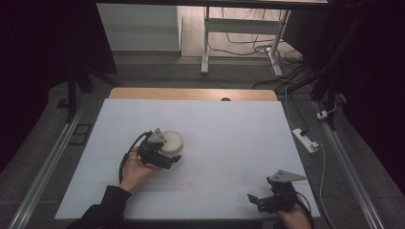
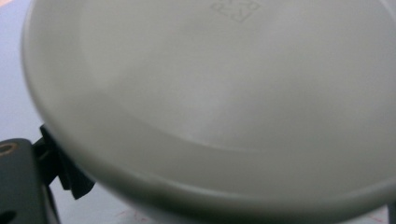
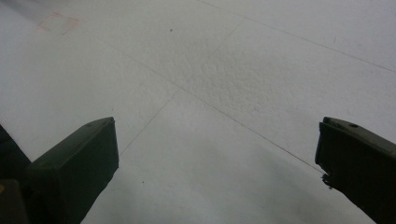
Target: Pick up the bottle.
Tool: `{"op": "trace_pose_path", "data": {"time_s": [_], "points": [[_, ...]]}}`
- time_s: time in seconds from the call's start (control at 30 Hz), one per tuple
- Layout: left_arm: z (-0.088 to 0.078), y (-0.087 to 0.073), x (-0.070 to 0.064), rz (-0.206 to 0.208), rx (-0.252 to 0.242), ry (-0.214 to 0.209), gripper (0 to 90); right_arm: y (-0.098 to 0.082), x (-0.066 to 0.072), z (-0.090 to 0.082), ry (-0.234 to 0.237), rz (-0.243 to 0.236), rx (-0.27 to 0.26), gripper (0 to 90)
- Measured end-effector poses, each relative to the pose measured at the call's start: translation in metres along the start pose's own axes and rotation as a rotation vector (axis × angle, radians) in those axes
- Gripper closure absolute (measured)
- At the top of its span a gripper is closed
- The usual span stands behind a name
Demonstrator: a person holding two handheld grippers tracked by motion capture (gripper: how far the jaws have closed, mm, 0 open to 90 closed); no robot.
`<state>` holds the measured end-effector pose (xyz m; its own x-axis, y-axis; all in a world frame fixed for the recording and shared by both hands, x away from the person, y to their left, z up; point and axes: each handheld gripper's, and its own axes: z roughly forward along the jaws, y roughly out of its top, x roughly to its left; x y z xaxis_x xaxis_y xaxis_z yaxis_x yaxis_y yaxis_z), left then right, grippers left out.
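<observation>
A white round bowl [image 1: 173,141] stands left of centre on the white table cover [image 1: 229,138]. In the left gripper view the bowl [image 2: 224,93] is very close, with a faint square mark on its flat face. My left gripper [image 1: 172,160] is at the bowl's near side; it [image 2: 229,200] is open wide, and one of its fingers [image 2: 70,175] sits under the rim at the left. My right gripper [image 1: 255,200] rests near the table's front right edge. It [image 3: 217,149] is open, with bare cover between its jaws.
A wooden table edge [image 1: 191,94] shows beyond the cover. A power strip [image 1: 305,140] and cables lie on the floor at the right. A white desk frame [image 1: 206,43] stands farther back. Faint creases cross the cover [image 3: 210,84].
</observation>
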<state>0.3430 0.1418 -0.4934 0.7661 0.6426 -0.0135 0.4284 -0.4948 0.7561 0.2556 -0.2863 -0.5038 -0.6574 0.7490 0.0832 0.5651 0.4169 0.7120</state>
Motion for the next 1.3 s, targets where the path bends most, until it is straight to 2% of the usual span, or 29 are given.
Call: {"op": "trace_pose_path", "data": {"time_s": [0.63, 1.3], "points": [[-0.005, 0.016, -0.029, 0.059, -0.016, -0.071, 7.0, 0.000, 0.000, 0.000, 0.004, -0.003, 0.002, 0.0], [-0.007, 0.026, -0.058, 0.124, -0.025, -0.150, 7.0, 0.000, 0.000, 0.000, 0.005, -0.005, 0.001, 0.0]]}}
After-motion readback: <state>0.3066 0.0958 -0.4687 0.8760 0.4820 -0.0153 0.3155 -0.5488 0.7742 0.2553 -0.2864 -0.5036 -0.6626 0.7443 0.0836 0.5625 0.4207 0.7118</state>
